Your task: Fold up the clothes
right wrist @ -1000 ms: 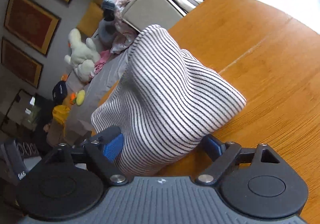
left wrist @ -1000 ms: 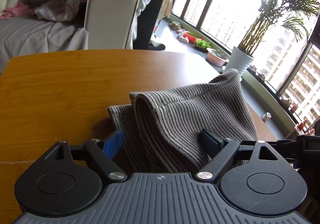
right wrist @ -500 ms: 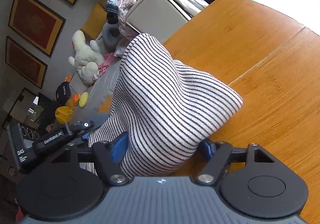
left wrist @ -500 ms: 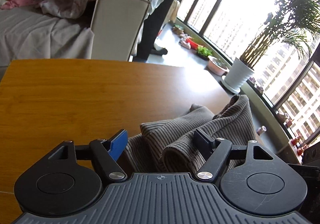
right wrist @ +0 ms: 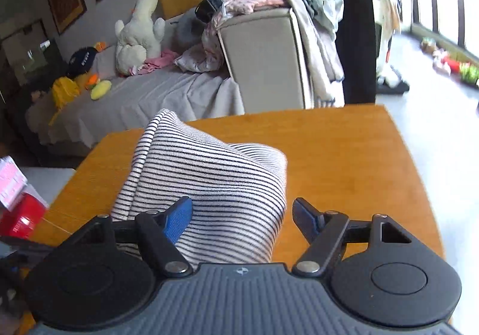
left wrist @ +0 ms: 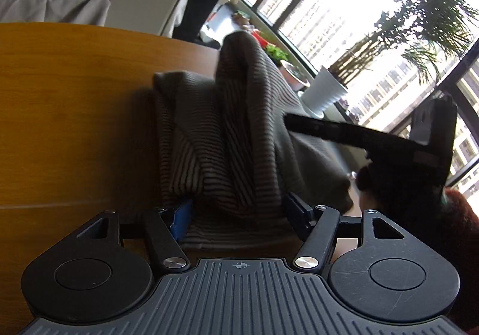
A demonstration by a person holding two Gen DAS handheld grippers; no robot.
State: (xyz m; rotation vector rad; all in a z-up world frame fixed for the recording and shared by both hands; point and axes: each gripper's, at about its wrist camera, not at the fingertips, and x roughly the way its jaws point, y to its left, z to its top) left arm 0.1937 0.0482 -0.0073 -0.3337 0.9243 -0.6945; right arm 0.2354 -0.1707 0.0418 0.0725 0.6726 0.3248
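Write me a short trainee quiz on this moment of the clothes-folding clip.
1. Where does the striped garment lie?
A. on the wooden table
B. on a chair
C. on the floor
2. True or false: a potted plant stands by the window.
3. Is any cloth between the fingers of the left gripper?

Key: 1. A. 2. True. 3. Yes, a bunched fold of the garment; the jaws are closing on it.
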